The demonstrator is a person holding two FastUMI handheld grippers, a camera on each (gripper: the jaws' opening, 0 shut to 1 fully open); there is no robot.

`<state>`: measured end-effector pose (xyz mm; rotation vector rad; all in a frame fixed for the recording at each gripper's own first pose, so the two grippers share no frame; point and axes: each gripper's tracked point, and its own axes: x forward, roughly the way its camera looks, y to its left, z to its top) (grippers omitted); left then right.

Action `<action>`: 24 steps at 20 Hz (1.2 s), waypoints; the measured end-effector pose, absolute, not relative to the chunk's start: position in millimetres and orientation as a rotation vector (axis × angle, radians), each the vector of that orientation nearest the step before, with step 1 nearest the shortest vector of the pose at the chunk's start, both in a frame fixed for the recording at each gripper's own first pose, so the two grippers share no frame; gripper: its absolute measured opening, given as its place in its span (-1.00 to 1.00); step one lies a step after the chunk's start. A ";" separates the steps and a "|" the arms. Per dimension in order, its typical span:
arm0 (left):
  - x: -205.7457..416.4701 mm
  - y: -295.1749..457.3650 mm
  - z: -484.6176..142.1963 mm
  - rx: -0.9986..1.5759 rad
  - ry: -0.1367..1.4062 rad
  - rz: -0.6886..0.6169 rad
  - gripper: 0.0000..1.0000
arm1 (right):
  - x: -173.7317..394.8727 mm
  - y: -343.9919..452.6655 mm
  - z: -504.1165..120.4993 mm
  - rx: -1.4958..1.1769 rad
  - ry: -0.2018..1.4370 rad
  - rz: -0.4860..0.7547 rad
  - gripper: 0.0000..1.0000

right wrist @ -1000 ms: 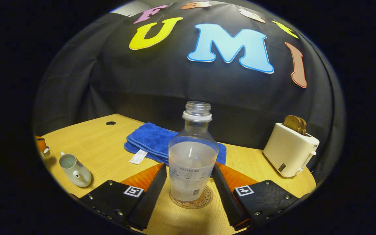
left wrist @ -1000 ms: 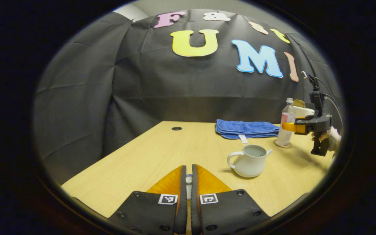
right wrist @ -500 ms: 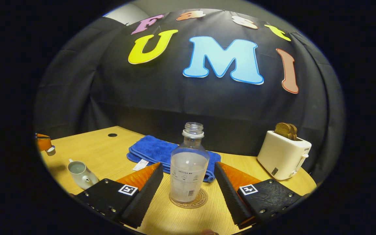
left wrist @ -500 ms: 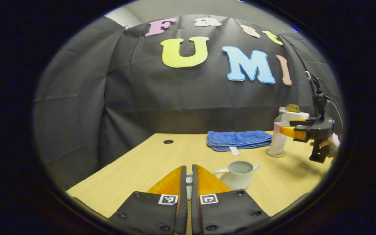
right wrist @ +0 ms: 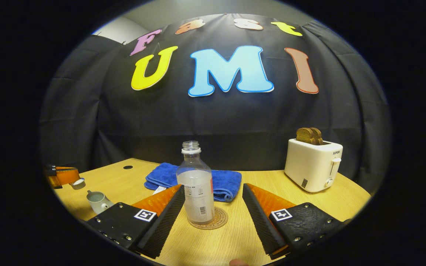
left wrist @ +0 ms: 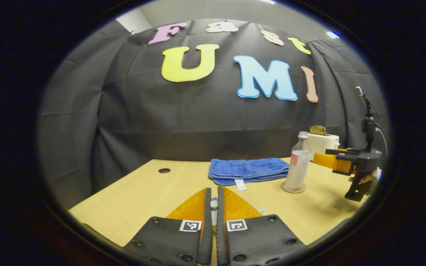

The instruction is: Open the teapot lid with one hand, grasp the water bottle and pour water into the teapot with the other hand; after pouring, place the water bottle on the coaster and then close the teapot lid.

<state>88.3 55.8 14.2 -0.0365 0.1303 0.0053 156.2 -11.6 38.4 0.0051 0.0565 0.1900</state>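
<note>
My left gripper is shut on the small white teapot lid, pinched by its knob between the fingers. In the right gripper view that gripper hovers with the lid up and to the left of the open white teapot, which has water in it. The clear water bottle stands upright, uncapped, on the round coaster. My right gripper is open just behind the bottle, its fingers apart from it. The left gripper view shows the bottle with the right gripper beside it.
A folded blue towel lies behind the bottle near the wall. A white toaster with toast in it stands at the back right. The wooden table has a cable hole at the back left.
My right gripper has drawn back from the bottle, which stays on the coaster. The left gripper has swung with the lid, and the teapot has slipped from its view behind its fingers.
</note>
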 end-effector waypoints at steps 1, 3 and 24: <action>91.7 51.6 12.0 -0.039 0.138 -0.002 -0.79 | 156.6 -14.4 39.6 0.017 0.047 0.188 0.94; 97.1 45.6 6.5 -0.044 0.152 -0.015 -0.77 | 156.9 -18.8 36.7 0.022 0.039 0.182 0.94; 115.7 28.4 -20.0 -0.087 0.196 -0.036 -0.77 | 156.6 -25.7 16.3 0.052 0.055 0.184 0.94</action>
